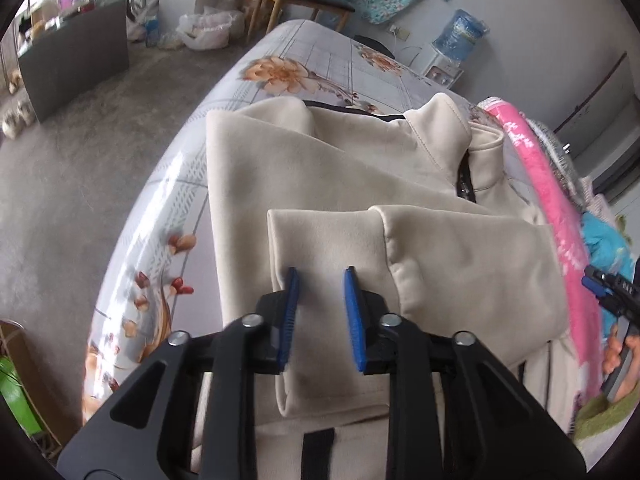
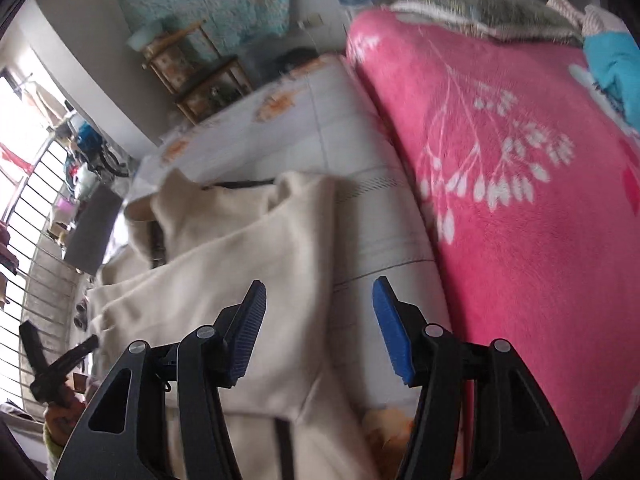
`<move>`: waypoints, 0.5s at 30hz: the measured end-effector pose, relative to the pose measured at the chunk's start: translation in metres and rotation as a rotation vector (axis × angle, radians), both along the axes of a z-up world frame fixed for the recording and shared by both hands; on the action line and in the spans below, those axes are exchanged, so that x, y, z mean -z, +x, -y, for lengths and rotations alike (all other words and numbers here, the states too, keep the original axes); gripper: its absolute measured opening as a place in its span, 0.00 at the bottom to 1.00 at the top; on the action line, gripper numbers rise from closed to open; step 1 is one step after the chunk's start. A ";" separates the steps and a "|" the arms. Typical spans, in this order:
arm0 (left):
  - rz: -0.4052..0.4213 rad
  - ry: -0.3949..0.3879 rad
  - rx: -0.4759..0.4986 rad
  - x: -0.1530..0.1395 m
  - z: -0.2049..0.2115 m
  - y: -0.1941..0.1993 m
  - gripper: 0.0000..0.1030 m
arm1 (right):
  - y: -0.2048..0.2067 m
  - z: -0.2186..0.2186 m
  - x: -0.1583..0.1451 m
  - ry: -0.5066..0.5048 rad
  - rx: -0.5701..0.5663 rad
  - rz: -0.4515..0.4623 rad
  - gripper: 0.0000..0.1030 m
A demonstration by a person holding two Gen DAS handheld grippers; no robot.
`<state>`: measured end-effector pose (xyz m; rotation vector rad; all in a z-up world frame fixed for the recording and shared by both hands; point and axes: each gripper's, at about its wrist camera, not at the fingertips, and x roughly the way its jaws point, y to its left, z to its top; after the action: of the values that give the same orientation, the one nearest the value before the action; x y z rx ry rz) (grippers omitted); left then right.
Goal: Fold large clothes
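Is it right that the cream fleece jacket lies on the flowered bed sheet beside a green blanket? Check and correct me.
Not quite. The cream fleece jacket does lie on the flowered bed sheet, but the blanket beside it is pink with a white leaf print, not green. The right wrist view shows this plainly.

Left gripper point(image 1: 320, 312): lower centre of its own view, jaws parted, narrow gap, blue pads point(image 1: 289, 312) facing each other. Right gripper point(image 2: 318, 330): lower centre of its view, jaws spread wide, nothing between them. It also shows at the right edge of the left view, the person's hand point(image 1: 618, 354) on its handle.
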<state>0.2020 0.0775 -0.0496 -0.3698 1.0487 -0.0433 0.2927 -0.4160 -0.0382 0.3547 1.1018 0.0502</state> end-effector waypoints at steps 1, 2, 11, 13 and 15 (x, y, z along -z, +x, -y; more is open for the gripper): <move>-0.004 0.027 -0.002 0.001 0.002 0.001 0.03 | 0.009 0.003 0.009 -0.001 -0.003 -0.014 0.53; -0.007 0.053 -0.006 0.003 0.005 0.001 0.00 | 0.017 0.001 0.016 0.001 -0.014 -0.021 0.53; 0.115 0.211 0.012 -0.017 0.017 -0.009 0.00 | 0.036 -0.046 0.017 -0.175 -0.187 0.029 0.07; 0.129 0.217 -0.017 -0.023 0.011 -0.007 0.00 | 0.032 -0.040 0.012 -0.168 -0.163 0.058 0.07; 0.081 0.223 -0.031 -0.016 0.008 0.002 0.00 | 0.034 -0.036 0.020 -0.166 -0.151 0.039 0.07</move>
<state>0.2037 0.0697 -0.0337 -0.1800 0.9566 0.0854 0.3264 -0.3801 -0.0587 0.1211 1.0847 0.0979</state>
